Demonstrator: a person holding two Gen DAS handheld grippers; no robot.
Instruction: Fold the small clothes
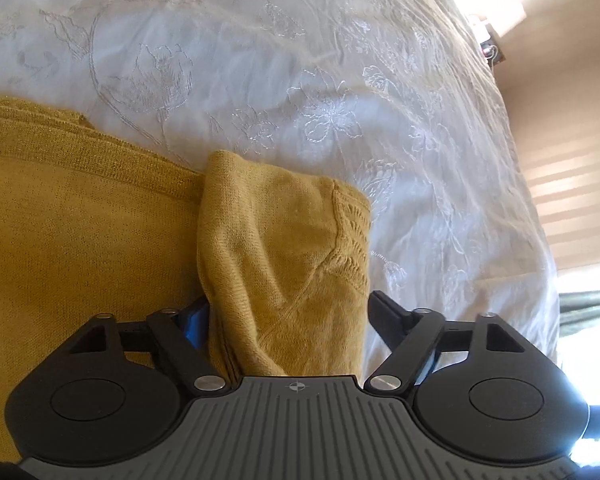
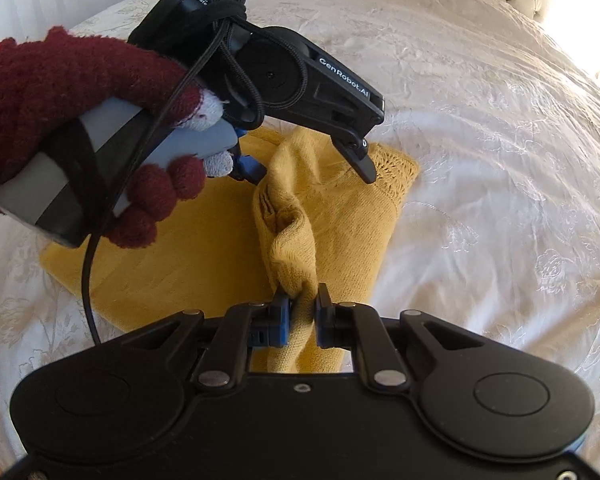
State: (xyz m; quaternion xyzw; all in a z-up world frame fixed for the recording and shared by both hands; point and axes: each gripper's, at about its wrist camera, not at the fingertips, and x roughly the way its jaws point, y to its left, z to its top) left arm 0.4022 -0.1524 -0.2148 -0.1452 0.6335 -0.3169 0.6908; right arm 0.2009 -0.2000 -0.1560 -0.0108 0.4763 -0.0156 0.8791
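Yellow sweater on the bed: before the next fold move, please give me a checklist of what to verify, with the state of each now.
1. Right gripper shut on the yellow sweater: ok.
2. Left gripper shut on the fold: not ok, jaws stand apart around it.
3. Fold lies between the left fingers: ok.
4. Sweater body flat on the bedspread: ok.
5. Cable free of the cloth: cannot tell.

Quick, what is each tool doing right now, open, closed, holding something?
Left tool: open, its fingers either side of a raised fold of the yellow knit garment, not pinching it.
Right tool: closed on a bunched part of the same garment.
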